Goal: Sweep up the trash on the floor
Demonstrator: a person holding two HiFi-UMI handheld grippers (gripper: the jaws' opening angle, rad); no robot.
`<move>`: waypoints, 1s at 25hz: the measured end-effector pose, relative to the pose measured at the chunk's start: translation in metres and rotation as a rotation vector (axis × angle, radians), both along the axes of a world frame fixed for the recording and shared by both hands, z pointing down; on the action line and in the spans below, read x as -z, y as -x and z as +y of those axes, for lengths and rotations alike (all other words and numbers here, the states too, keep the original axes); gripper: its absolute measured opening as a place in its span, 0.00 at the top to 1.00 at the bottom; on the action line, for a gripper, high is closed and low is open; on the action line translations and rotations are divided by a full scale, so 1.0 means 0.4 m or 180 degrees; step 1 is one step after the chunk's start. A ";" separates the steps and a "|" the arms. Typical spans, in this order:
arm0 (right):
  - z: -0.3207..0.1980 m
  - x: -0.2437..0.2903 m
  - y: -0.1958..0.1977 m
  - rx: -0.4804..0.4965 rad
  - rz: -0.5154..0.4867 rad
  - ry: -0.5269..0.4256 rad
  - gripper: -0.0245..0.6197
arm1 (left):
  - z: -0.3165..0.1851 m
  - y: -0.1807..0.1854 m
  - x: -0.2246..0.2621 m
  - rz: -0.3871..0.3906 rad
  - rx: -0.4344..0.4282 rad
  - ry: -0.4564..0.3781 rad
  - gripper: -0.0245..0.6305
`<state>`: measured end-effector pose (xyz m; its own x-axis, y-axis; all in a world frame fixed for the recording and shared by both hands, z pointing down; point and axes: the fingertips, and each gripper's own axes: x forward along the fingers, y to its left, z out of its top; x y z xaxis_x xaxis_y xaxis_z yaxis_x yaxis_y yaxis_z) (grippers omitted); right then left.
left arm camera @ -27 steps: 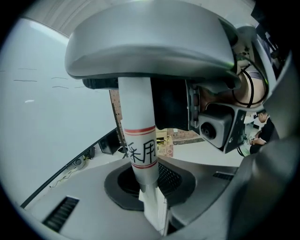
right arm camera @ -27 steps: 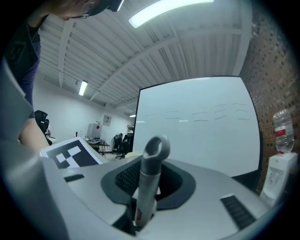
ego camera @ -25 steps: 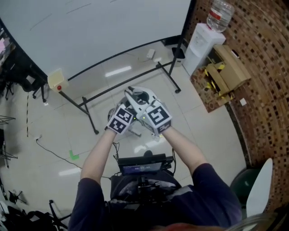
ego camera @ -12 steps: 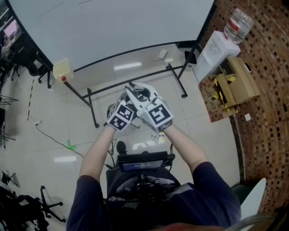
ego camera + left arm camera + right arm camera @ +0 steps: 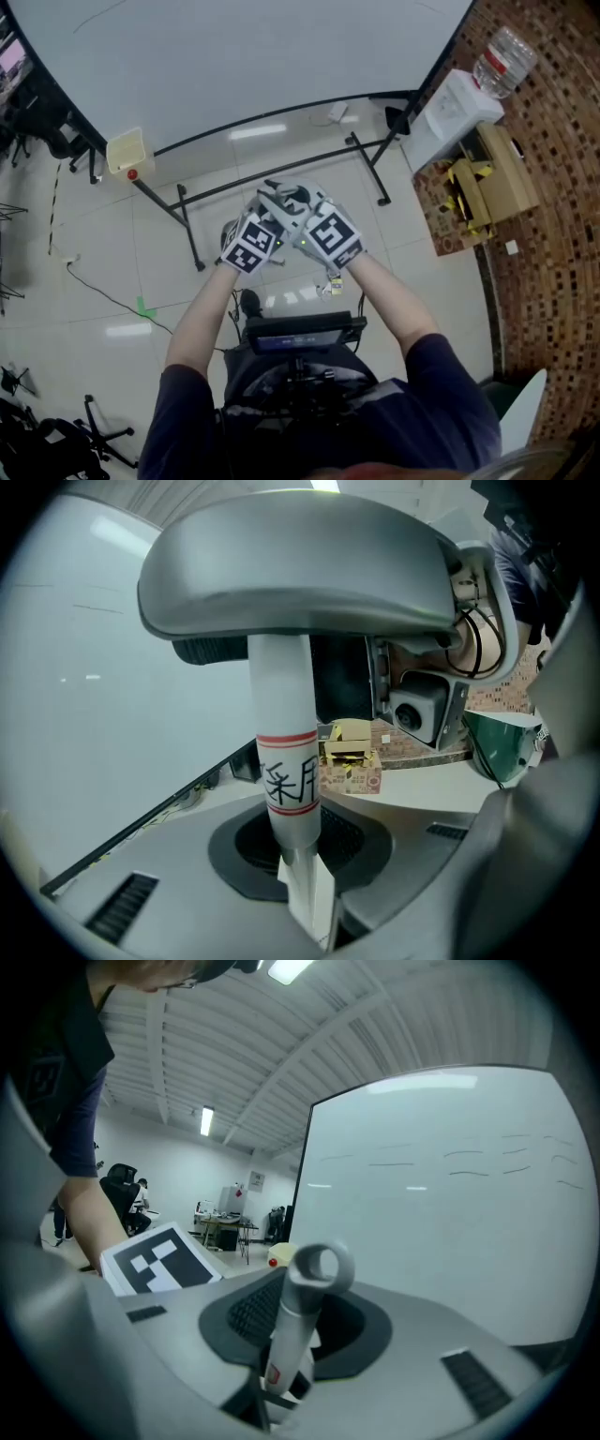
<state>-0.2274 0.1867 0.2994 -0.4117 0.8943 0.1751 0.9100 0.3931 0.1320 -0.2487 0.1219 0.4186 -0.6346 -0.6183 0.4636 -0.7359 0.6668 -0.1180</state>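
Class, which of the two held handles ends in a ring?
The grey handle in the right gripper view; the white handle bears red bands and black characters.

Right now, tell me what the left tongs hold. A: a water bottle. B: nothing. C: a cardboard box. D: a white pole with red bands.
D: in the left gripper view the left tongs are closed on a white pole with red bands and black characters.
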 end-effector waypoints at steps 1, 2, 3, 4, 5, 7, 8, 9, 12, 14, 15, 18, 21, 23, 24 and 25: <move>0.020 -0.009 0.017 0.0003 0.0006 -0.0022 0.81 | 0.019 0.017 -0.008 0.0027 -0.0008 -0.0032 0.90; 0.041 -0.017 0.035 -0.0003 0.0015 -0.0047 0.81 | 0.038 0.034 -0.016 0.0080 -0.0016 -0.0068 0.90; 0.064 -0.025 0.054 -0.0012 0.0030 -0.0081 0.81 | 0.059 0.051 -0.024 0.0142 -0.0028 -0.0101 0.90; 0.088 -0.033 0.072 -0.0015 0.0051 -0.0122 0.81 | 0.081 0.068 -0.032 0.0203 -0.0044 -0.0134 0.90; 0.113 -0.042 0.090 -0.0014 0.0078 -0.0167 0.81 | 0.103 0.084 -0.041 0.0259 -0.0058 -0.0167 0.90; 0.157 -0.063 0.124 -0.0009 0.0131 -0.0265 0.82 | 0.144 0.116 -0.059 0.0341 -0.0077 -0.0218 0.90; 0.176 -0.076 0.141 -0.0009 0.0150 -0.0315 0.82 | 0.161 0.133 -0.069 0.0361 -0.0081 -0.0227 0.90; 0.192 -0.089 0.158 -0.0014 0.0166 -0.0362 0.82 | 0.177 0.151 -0.080 0.0366 -0.0075 -0.0228 0.90; 0.228 -0.132 0.211 -0.0075 0.0246 -0.0463 0.82 | 0.213 0.205 -0.118 0.0352 -0.0005 -0.0242 0.90; 0.245 -0.160 0.239 -0.0123 0.0290 -0.0511 0.82 | 0.231 0.233 -0.142 0.0361 0.0020 -0.0255 0.90; 0.252 -0.172 0.249 -0.0136 0.0301 -0.0533 0.82 | 0.238 0.242 -0.153 0.0377 0.0020 -0.0256 0.90; 0.274 -0.199 0.274 -0.0130 0.0341 -0.0568 0.82 | 0.258 0.266 -0.179 0.0397 0.0012 -0.0253 0.90; 0.295 -0.224 0.308 -0.0080 0.0378 -0.0573 0.82 | 0.280 0.303 -0.204 0.0429 0.0073 -0.0207 0.90; 0.303 -0.242 0.337 -0.0032 0.0409 -0.0555 0.82 | 0.289 0.331 -0.224 0.0490 0.0129 -0.0197 0.90; 0.307 -0.251 0.355 -0.0006 0.0427 -0.0542 0.82 | 0.292 0.348 -0.234 0.0522 0.0155 -0.0193 0.90; 0.309 -0.262 0.374 0.0024 0.0449 -0.0532 0.82 | 0.294 0.368 -0.245 0.0540 0.0181 -0.0190 0.90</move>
